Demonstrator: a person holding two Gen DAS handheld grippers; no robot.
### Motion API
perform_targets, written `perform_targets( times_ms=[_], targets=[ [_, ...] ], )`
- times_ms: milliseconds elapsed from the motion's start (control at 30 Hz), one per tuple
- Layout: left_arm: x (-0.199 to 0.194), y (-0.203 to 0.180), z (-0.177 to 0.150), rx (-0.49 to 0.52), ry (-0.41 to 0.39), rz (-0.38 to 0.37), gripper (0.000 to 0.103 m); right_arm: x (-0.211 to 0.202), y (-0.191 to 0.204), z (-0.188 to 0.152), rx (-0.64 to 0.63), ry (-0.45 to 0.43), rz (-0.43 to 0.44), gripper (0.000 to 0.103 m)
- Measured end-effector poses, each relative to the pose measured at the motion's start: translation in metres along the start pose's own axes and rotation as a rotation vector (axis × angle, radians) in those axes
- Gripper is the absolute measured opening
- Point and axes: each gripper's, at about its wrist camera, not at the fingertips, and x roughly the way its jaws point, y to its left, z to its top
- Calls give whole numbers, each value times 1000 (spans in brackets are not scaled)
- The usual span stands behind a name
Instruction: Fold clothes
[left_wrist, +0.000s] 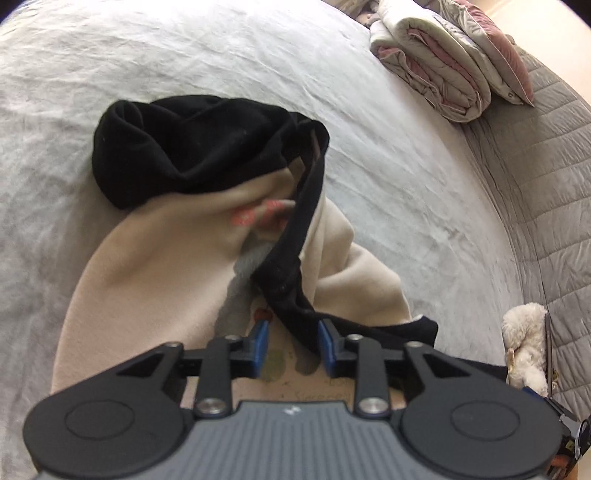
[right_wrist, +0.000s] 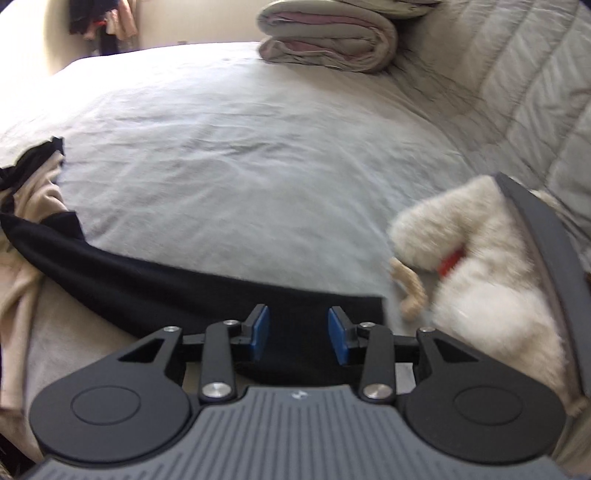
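Two-toned garment (left_wrist: 155, 273), cream body with black sleeves, lies crumpled on the bed (left_wrist: 406, 206). Left gripper (left_wrist: 293, 341) and right gripper (right_wrist: 298, 334) hover over it, jaws apart, gripping nothing.

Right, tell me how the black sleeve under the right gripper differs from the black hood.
The black sleeve lies stretched out long and fairly flat; the black hood is bunched into a rounded heap of folds. The sleeve reaches the right gripper, whose fingers are apart over its cuff; the hood lies at the garment's far end. Both are black parts of the cream sweatshirt.

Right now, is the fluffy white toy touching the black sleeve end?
Apart. The right wrist view shows bare sheet between the fluffy white toy and the black sleeve end.
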Motion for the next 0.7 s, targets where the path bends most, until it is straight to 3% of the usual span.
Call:
perform_targets(
  times_ms=[200, 500, 600, 667, 700],
  targets=[
    [4, 2, 9, -35, 6, 42, 32, 27, 28, 18, -65, 10, 108, 40],
    [21, 0, 19, -78, 17, 77, 29, 69, 64, 28, -204, 102, 183, 40],
    [26, -4, 20, -77, 27, 90, 17, 79, 67, 25, -234, 136, 182, 39],
    [27, -7, 20, -78, 23, 99, 10, 81, 66, 23, -243, 139, 190, 30],
    [26, -9, 20, -78, 16, 102, 7, 81, 67, 22, -247, 140, 200, 15]
  ],
)
